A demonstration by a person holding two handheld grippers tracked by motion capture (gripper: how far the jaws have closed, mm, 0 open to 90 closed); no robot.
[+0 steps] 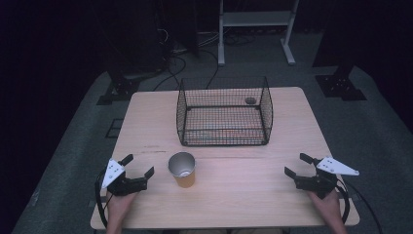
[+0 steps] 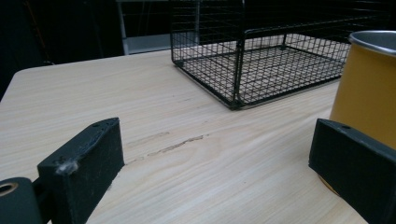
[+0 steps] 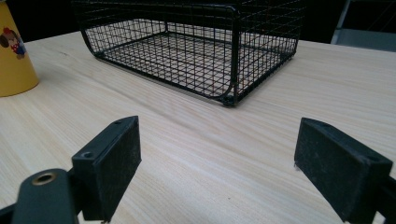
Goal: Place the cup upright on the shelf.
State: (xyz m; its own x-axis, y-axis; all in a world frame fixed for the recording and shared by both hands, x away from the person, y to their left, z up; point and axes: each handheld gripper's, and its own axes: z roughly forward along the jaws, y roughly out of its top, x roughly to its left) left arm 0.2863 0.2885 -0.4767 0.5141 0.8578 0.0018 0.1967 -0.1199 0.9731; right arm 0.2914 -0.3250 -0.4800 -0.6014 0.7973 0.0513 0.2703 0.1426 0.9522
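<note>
A yellow cup with a metal rim stands upright on the wooden table, just in front of a black wire basket. My left gripper rests at the table's left front, open, its right jaw close beside the cup. At the right front my right gripper is open too, with bare table between its jaws. In the right gripper view the cup shows a cartoon print, and the basket lies ahead. The basket looks empty.
A small dark round spot shows on the table behind the basket. Beyond the table's far edge stand a white metal frame, black stands and cables on a grey floor. Light wood stretches between the two grippers.
</note>
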